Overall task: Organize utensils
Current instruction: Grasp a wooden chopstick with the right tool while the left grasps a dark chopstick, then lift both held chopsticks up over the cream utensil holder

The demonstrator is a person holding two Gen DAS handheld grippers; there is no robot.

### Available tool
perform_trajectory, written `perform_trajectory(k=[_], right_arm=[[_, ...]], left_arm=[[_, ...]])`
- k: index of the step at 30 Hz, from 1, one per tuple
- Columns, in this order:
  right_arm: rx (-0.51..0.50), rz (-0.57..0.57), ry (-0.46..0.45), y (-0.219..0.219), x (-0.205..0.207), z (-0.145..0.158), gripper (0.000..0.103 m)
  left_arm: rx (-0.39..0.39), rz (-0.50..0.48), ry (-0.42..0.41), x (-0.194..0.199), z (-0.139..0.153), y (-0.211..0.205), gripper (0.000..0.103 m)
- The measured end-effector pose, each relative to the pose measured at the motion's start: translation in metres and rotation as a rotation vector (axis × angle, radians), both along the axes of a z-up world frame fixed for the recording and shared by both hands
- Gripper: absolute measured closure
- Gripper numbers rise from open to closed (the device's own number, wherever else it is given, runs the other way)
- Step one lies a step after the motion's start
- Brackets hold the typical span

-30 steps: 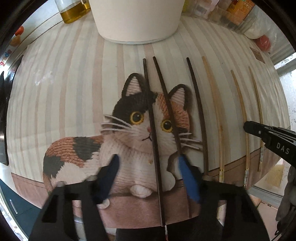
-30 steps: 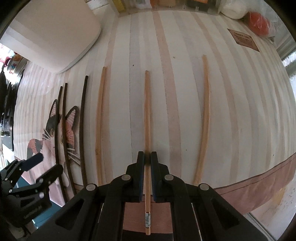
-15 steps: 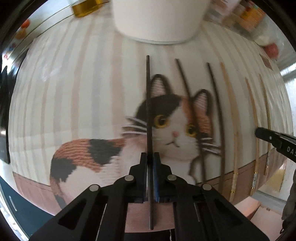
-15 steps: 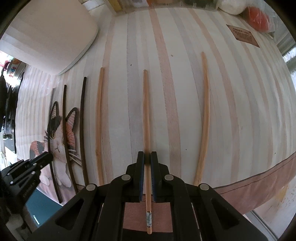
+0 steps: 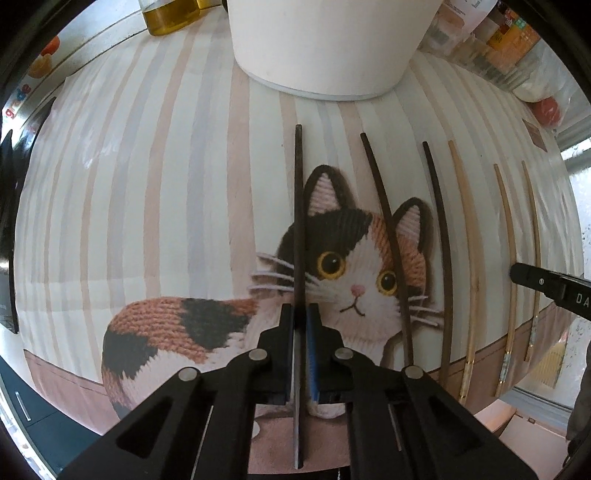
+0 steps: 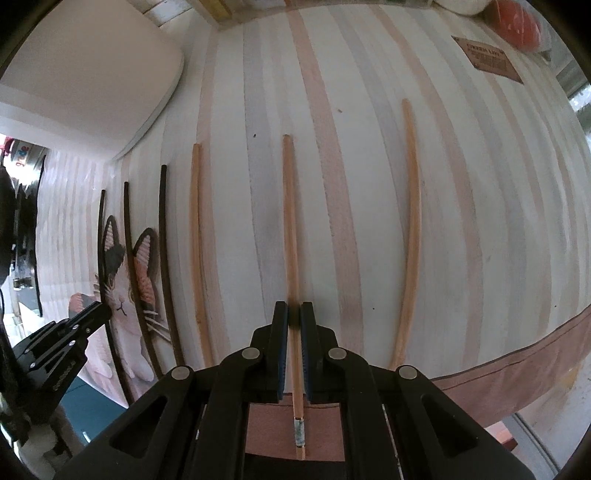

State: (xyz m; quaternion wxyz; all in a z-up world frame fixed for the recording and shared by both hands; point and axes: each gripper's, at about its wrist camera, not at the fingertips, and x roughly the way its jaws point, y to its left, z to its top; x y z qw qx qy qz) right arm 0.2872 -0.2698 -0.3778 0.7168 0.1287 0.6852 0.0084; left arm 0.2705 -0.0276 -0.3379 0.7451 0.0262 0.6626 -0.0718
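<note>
Several chopsticks lie side by side on a striped mat with a knitted cat picture (image 5: 351, 266). My left gripper (image 5: 300, 314) is shut on a dark chopstick (image 5: 298, 206), which runs straight ahead over the cat's left ear. Two more dark chopsticks (image 5: 388, 240) (image 5: 441, 251) lie to its right, then three light wooden ones (image 5: 469, 236). In the right wrist view my right gripper (image 6: 293, 314) is shut on the middle light wooden chopstick (image 6: 290, 214); another light one (image 6: 412, 221) lies to its right and one (image 6: 197, 240) to its left. The left gripper (image 6: 88, 317) shows at that view's left edge.
A large white container (image 5: 325, 44) stands at the mat's far edge. A bottle of yellow oil (image 5: 166, 18) and packets (image 5: 506, 33) line the back. A red object (image 6: 517, 22) and a brown label (image 6: 487, 59) sit at the far right. The mat's brown border (image 6: 517, 365) marks the near edge.
The left gripper closed on the leftmost dark chopstick and carried it leftward, away from the other two dark ones. The right gripper stayed shut on its light chopstick, hardly moving.
</note>
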Motion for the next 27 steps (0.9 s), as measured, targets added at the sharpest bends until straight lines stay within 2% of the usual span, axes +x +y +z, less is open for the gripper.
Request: perform_trajectory(k=[5,16,22,27], right_arm=[[0.013,0.005,-0.014,-0.008,0.001,0.001,0.097],[0.095,-0.012,-0.106,-0.006,-0.015,0.02,0.097],[0.136,-0.006,-0.182,0.002,-0.011,0.049,0.097],[0.17,0.003,-0.277,0.01,-0.003,0.086,0.097]], left_arm=[[-0.005,-0.001,-0.011,0.002,-0.002,-0.004,0.099],[-0.096,0.017,-0.106,-0.005,0.063,0.008,0.099],[-0.13,0.025,-0.186,-0.004,0.098,0.018,0.099],[-0.167,0.029,-0.238,-0.003,0.128,0.023,0.099]])
